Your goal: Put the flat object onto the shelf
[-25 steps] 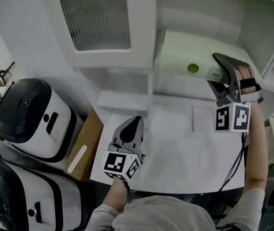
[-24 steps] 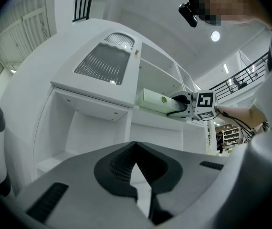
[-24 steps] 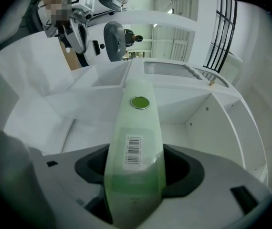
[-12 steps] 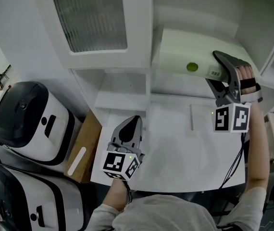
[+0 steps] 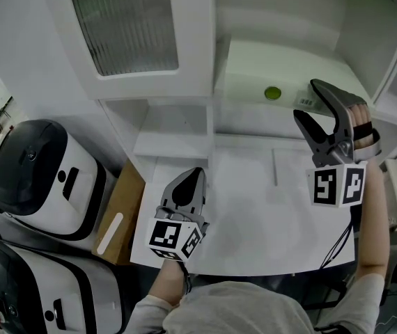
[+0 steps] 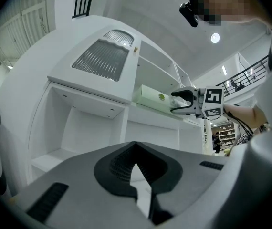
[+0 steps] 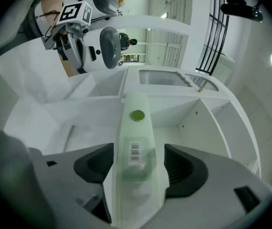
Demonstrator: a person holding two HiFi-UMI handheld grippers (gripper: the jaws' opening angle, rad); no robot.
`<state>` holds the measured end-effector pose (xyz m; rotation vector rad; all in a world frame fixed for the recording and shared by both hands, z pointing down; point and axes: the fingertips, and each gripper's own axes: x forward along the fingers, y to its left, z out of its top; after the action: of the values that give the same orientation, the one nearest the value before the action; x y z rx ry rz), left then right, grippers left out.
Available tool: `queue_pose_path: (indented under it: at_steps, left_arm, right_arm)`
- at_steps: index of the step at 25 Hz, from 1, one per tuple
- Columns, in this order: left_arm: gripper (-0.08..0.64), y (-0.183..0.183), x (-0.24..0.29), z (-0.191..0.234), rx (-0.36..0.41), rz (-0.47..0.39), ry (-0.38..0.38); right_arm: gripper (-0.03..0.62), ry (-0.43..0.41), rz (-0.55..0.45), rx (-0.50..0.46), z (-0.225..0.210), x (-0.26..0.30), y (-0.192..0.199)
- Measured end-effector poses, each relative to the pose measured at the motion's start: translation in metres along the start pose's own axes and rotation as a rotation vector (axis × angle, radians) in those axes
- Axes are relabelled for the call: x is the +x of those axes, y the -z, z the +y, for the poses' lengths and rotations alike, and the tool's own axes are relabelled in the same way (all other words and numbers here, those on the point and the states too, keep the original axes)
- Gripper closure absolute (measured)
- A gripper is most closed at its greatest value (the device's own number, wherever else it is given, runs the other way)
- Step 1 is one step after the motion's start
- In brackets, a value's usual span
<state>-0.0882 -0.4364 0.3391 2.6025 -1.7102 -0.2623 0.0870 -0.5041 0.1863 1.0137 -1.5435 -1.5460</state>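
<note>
The flat object (image 5: 271,75) is a pale green pouch with a green button and a barcode label. It lies on the white shelf (image 5: 247,127) in the upper right bay. My right gripper (image 5: 306,99) is at its near end with its jaws opening. In the right gripper view the flat object (image 7: 135,128) runs between the pads (image 7: 176,163), which stand a little off its edges. My left gripper (image 5: 197,172) hovers low over the white tabletop, shut and empty. From the left gripper view (image 6: 136,144) the flat object (image 6: 152,95) and the right gripper (image 6: 181,101) show far off.
A cabinet door with ribbed glass (image 5: 125,26) hangs left of the shelf bay, over a lower open compartment (image 5: 170,134). The white tabletop (image 5: 254,214) spreads below. Left of it stand a cardboard box (image 5: 118,214) and two black-and-white appliances (image 5: 38,172), (image 5: 31,291).
The right gripper's jaws have spread wider and the gripper has drawn back slightly toward me. The flat object stays on the shelf. The left gripper has not moved.
</note>
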Motion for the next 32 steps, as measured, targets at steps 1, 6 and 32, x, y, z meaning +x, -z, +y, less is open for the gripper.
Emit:
queue_pose_path:
  at_steps: [1, 6, 32]
  left_arm:
    - [0.548, 0.0, 0.0, -0.001, 0.0, 0.0, 0.003]
    - [0.548, 0.0, 0.003, -0.011, 0.001, 0.004, 0.033]
    - [0.548, 0.015, 0.022, -0.115, 0.019, 0.065, 0.353]
  right_arm:
    - [0.264, 0.009, -0.011, 0.025, -0.002, -0.005, -0.003]
    - [0.31, 0.02, -0.059, 0.239, -0.011, -0.033, -0.015]
    - [0.583, 0.081, 0.081, 1.136, 0.078, -0.162, 0.027]
